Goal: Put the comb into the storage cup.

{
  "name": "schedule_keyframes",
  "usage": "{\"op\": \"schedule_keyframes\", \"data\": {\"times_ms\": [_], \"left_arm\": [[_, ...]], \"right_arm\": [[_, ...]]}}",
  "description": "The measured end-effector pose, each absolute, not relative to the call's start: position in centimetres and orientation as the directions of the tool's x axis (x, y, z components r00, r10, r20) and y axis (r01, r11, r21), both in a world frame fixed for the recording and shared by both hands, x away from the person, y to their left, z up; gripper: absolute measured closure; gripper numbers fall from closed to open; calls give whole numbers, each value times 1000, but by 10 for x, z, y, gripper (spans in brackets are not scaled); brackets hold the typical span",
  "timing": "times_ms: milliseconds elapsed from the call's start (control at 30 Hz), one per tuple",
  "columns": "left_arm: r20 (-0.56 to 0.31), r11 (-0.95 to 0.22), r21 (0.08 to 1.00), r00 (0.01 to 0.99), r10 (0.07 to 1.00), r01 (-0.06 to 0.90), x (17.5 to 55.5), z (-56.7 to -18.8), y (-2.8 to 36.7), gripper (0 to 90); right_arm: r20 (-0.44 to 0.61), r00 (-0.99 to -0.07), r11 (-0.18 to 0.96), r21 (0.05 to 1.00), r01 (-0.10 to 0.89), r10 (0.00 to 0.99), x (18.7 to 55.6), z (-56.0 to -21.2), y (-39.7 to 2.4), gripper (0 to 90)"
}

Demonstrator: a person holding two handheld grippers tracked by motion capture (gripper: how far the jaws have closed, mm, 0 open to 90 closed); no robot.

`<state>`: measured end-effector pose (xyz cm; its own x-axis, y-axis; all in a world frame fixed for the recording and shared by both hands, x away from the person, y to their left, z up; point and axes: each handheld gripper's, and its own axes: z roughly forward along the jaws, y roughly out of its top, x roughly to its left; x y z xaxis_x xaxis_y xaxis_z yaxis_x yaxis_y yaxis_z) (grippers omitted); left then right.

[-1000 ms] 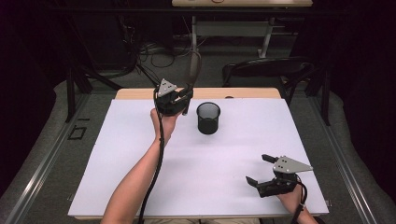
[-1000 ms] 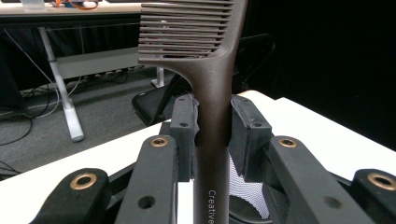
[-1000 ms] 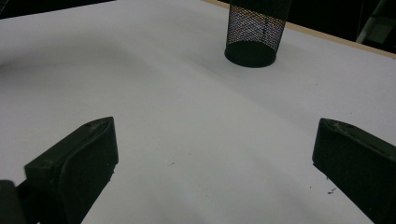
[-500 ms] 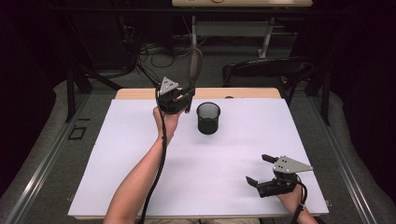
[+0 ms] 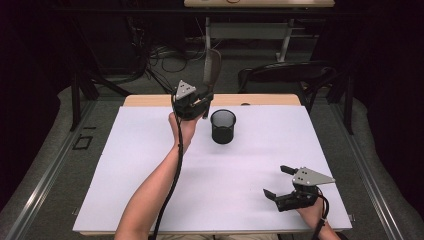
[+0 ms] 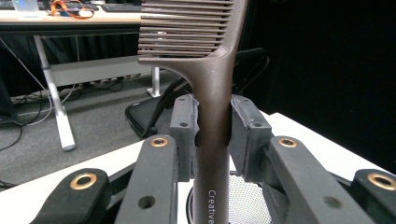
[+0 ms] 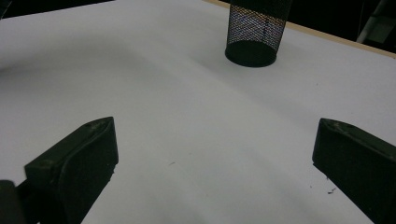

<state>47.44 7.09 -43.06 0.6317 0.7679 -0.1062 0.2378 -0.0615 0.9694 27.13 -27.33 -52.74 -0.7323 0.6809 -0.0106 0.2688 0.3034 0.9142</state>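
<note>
Two black jaws of the right gripper (image 7: 215, 158) stand wide apart over the white table (image 7: 154, 93). A black mesh cup (image 7: 256, 29) stands far off.

A brown comb (image 6: 212, 93), a black mesh cup (image 5: 223, 126), a white table (image 5: 240, 170).

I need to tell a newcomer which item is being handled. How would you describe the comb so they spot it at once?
Start at the white table, then find the black mesh cup near its far edge. Just left of it, the left claw holds a brown plastic comb upright by its handle, the one toothed thing here.
</note>
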Motion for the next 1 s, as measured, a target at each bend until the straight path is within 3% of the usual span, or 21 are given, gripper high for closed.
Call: {"op": "schedule_keyframes", "data": {"times_ms": [1000], "left_arm": [[-159, 5, 972, 647, 746, 233, 483, -444, 53, 725]], "right_arm": [[-10, -733, 300, 916, 267, 680, 272, -527, -274, 0]]}}
